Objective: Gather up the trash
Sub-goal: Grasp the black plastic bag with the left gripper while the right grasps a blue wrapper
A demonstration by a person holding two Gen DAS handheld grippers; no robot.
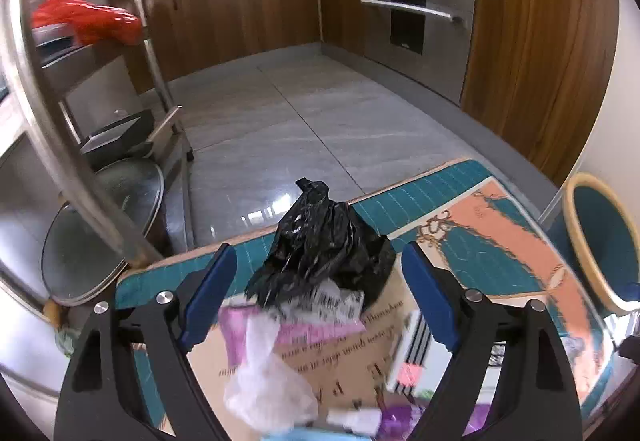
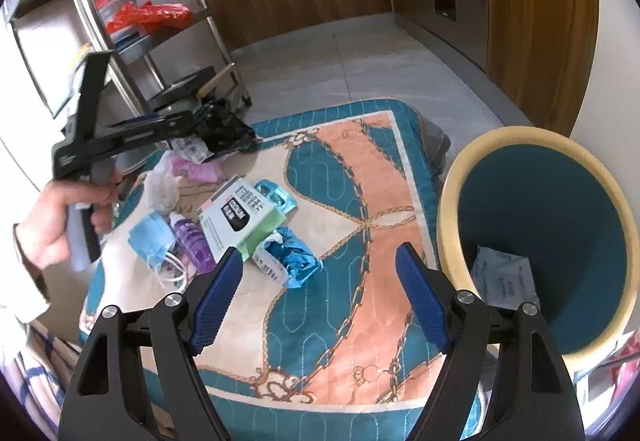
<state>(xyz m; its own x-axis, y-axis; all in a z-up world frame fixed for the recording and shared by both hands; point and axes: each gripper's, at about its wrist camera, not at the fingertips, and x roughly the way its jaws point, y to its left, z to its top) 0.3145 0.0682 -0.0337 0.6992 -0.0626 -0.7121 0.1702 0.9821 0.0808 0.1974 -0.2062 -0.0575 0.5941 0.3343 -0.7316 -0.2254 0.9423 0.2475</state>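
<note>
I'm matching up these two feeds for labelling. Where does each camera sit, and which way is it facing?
Left wrist: on the left gripper, angled down at the black bag; only its open fingers show.
Right wrist: on the right gripper, angled down over the table cloth beside the bin; shows its open fingers and the left hand.
Shared: black bag, cloth, bin, steel rack.

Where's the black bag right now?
In the left wrist view, the black bag sits at the table's far edge, between the open left tool's fingers, untouched, beside pink wrappers.
</note>
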